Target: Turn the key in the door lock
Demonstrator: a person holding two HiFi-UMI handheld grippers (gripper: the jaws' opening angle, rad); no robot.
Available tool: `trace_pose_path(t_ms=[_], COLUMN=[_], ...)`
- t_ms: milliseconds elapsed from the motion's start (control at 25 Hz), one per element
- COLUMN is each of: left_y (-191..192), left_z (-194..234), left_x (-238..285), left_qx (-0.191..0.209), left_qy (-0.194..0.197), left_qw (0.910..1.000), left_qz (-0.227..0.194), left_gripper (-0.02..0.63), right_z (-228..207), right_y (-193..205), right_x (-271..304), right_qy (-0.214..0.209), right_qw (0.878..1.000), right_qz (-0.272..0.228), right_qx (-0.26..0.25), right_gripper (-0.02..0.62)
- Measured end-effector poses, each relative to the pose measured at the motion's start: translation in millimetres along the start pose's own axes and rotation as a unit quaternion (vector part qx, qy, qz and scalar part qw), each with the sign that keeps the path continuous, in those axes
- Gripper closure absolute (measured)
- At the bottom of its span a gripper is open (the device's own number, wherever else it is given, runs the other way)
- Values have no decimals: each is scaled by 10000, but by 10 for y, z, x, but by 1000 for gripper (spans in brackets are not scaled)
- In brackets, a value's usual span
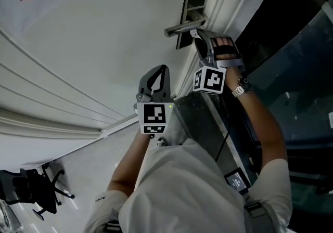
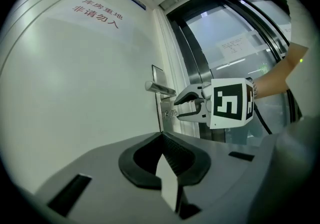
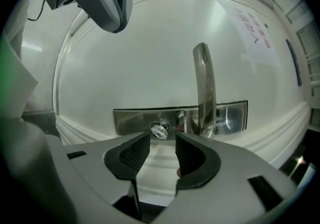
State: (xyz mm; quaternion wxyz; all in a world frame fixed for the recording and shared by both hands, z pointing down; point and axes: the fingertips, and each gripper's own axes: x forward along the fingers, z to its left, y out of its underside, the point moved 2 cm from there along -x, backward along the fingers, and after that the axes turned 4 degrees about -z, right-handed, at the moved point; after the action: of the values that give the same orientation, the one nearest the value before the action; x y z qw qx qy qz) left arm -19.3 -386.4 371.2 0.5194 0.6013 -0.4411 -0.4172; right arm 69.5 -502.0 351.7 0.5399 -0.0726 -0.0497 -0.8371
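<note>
A small silver key [image 3: 159,131] sticks out of the steel lock plate [image 3: 135,118] on the white door, left of the lever handle [image 3: 204,88]. My right gripper [image 3: 162,139] is open; the key sits just ahead of the gap between its ribbed pads and neither pad touches it. In the left gripper view the right gripper [image 2: 186,107] points at the key [image 2: 170,114] below the handle [image 2: 159,88]. From the head camera the right gripper [image 1: 197,37] sits at the handle [image 1: 184,26]. My left gripper [image 1: 162,69] is shut and empty, held back from the door, its tips [image 2: 161,136] meeting.
Red characters [image 2: 97,12] are printed high on the door. A dark glass panel [image 2: 235,43] with a paper notice stands right of the door frame. The person's forearm with a wristwatch [image 1: 240,89] reaches to the lock. An office chair [image 1: 36,190] stands behind.
</note>
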Motion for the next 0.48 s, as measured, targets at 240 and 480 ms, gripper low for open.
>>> trace_pose_path(t_ms=[240, 480], left_y=[29, 65], left_z=[75, 171], left_x=[-21, -95], left_qx=[-20, -99], left_qy=[-18, -81], left_qw=[10000, 9999], left_qz=[30, 56], left_gripper=[597, 597], right_z=[73, 39], right_y=[-15, -34], right_x=[207, 238], right_qy=[277, 612], right_qw=[9978, 9977], right_qz=[177, 226], right_qx=[-577, -185], right_gripper=[462, 563])
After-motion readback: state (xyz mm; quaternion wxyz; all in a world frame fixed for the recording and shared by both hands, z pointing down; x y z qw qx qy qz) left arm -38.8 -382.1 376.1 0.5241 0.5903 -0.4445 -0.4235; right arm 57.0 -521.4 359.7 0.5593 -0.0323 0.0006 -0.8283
